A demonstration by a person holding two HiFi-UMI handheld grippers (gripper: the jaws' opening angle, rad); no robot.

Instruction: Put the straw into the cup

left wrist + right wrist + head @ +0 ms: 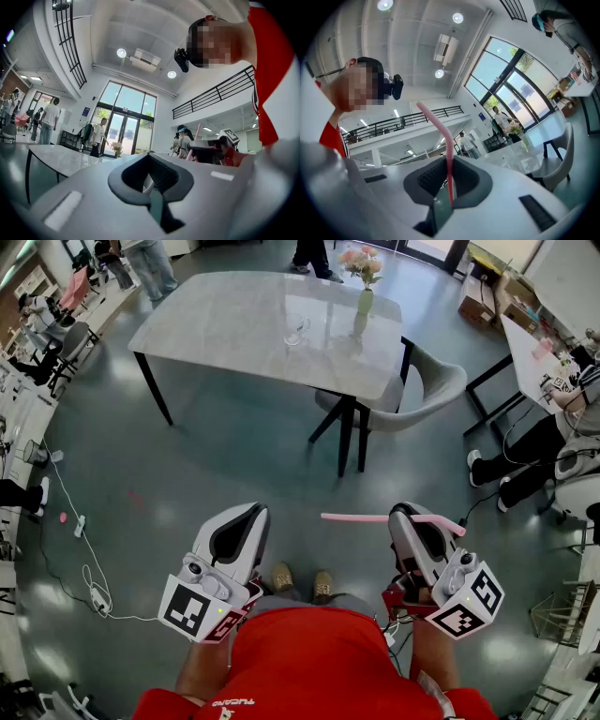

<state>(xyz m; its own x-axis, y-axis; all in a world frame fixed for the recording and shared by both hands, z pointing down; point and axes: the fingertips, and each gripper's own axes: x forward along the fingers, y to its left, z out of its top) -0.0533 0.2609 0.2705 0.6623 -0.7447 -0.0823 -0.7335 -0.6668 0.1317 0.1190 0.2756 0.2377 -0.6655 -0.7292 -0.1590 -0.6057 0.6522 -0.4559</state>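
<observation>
A pink bendy straw [361,517] lies crosswise in my right gripper [405,514], whose jaws are shut on it near its bent end. In the right gripper view the straw [443,140] rises from between the jaws [449,187] and bends to the left. My left gripper [251,512] is level beside it, shut and holding nothing; its own view [152,185] shows nothing between the pads. A clear glass cup [295,329] stands on the grey marble table [234,324], far ahead of both grippers. The left gripper view also catches the straw [197,136].
A vase of flowers [364,292] stands on the table right of the cup. A grey chair [422,390] sits at the table's right end. Cables [84,559] trail on the floor at left. People sit at a desk on the right [562,399].
</observation>
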